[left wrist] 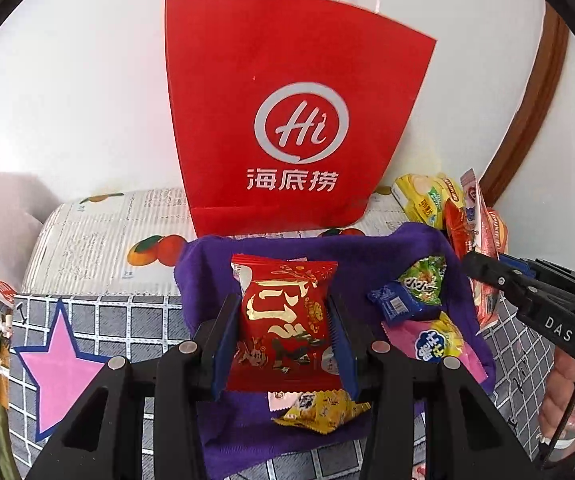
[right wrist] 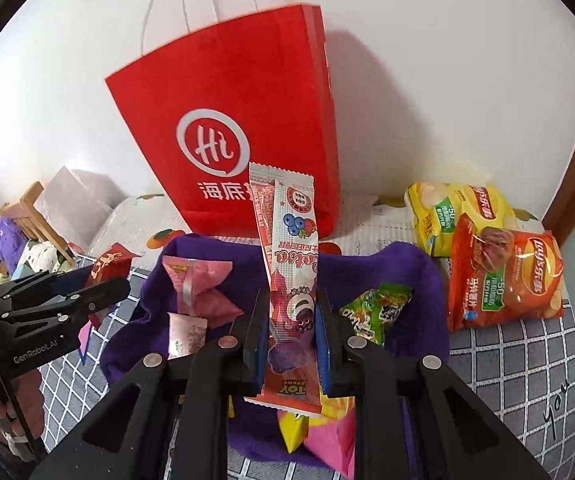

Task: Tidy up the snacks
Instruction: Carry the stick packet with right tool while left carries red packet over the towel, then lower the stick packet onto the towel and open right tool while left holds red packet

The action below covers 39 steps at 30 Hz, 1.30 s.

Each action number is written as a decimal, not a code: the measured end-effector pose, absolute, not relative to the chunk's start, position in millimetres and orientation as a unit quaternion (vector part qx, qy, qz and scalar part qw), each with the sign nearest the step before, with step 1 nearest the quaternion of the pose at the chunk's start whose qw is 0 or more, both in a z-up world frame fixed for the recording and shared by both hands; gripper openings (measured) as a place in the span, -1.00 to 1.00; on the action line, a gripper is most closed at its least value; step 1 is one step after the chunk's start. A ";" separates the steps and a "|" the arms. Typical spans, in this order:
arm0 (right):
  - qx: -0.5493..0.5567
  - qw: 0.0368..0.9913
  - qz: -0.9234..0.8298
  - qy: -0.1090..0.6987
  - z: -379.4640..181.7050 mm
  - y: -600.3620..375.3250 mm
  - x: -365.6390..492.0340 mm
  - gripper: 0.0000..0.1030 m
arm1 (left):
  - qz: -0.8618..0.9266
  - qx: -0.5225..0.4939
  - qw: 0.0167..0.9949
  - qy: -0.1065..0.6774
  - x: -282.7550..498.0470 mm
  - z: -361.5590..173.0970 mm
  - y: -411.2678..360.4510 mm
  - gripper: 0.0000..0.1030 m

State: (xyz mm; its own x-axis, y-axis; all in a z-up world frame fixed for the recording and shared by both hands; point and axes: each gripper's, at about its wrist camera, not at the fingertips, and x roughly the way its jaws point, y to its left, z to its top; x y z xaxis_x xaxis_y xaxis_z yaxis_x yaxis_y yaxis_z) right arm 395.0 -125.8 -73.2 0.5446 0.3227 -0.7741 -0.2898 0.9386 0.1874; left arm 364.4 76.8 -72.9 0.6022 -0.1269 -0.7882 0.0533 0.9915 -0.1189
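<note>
I had a red snack packet (left wrist: 287, 320) clamped in my left tongs (left wrist: 283, 340) and a long pink-and-white stick pack (right wrist: 289, 280) pinched upright in my right tongs (right wrist: 289, 344), both above the purple cloth (left wrist: 215, 264). Several small sweets (left wrist: 415, 292) lay loose on that cloth, and two crisp bags (right wrist: 499, 272) sat beside it on the checked worktop (right wrist: 519, 352). The red paper bag (left wrist: 287, 100) stood behind. I judged the sorting barely begun, most snacks unplaced.
</note>
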 end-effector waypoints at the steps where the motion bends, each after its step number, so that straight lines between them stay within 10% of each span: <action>1: 0.016 0.875 0.174 0.451 -76.2 -125.7 398.6 -0.62 | -0.050 -0.045 0.892 0.446 366.5 -76.4 78.0 -0.21; 39: -0.039 0.818 0.201 0.537 -144.3 -148.3 419.9 -0.32 | -0.052 -0.046 0.880 0.470 379.2 -103.3 75.4 -0.19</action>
State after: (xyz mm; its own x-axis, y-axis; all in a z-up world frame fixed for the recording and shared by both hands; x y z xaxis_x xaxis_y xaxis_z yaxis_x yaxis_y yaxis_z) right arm 419.9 -148.3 -144.3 0.3414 0.2870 -0.8950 -0.3710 0.9161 0.1523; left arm 379.2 75.4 -103.3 0.5522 -0.1340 -0.8229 0.0477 0.9905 -0.1293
